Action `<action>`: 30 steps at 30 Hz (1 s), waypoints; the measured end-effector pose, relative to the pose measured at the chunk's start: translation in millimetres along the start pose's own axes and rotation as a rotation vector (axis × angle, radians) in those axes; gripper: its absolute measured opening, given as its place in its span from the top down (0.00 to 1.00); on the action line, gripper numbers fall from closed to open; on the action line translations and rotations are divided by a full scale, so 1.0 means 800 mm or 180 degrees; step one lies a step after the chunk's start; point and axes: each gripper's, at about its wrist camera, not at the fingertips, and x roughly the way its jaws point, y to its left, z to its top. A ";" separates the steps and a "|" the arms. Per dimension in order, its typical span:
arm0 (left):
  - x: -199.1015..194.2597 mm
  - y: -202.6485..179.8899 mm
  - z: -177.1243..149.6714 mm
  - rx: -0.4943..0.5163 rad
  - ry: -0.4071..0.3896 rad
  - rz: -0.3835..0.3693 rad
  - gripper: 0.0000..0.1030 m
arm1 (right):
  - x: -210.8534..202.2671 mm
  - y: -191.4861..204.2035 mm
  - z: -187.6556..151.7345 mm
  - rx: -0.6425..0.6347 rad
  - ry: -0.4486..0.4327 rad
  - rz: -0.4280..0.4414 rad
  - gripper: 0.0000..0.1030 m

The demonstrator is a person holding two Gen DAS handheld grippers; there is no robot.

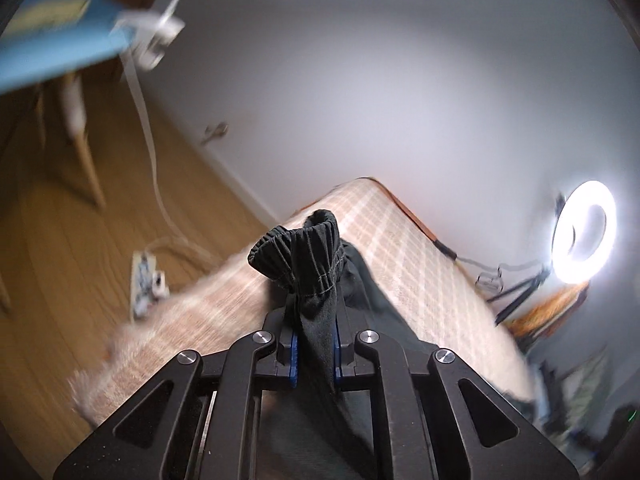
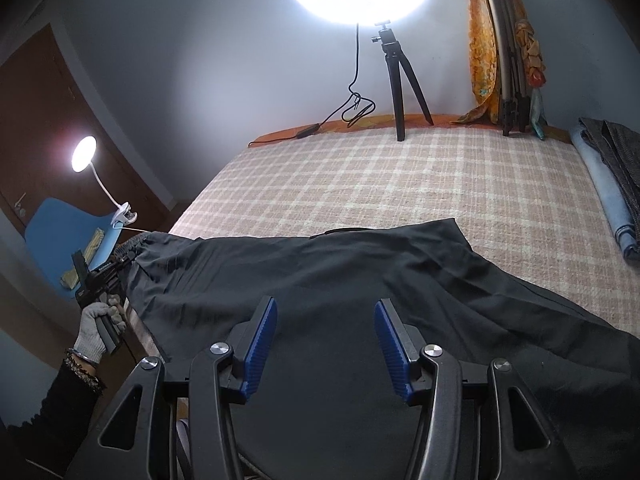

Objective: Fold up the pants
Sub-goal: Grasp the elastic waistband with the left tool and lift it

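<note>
Both wrist views look low and close along the checked bed (image 2: 360, 168), sharing it.

The left hand-held gripper (image 1: 315, 354) pinches the black pants' (image 1: 308, 256) elastic waistband above the checked bed (image 1: 420, 264); a ring light (image 1: 584, 232) glows beyond the bed.

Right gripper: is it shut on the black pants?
No: the right gripper is open above the pants, nothing between its blue pads.

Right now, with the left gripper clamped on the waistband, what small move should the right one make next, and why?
Probably lower the right gripper, jaws open and empty, onto the black pants and grip the fabric below it. The left gripper already pinches the elastic waistband, so the fold likely needs a second hold.
</note>
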 end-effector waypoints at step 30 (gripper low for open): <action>-0.003 -0.226 -0.163 0.2458 0.0169 -0.0298 0.93 | 0.217 0.141 0.034 0.0596 0.0998 0.1354 0.32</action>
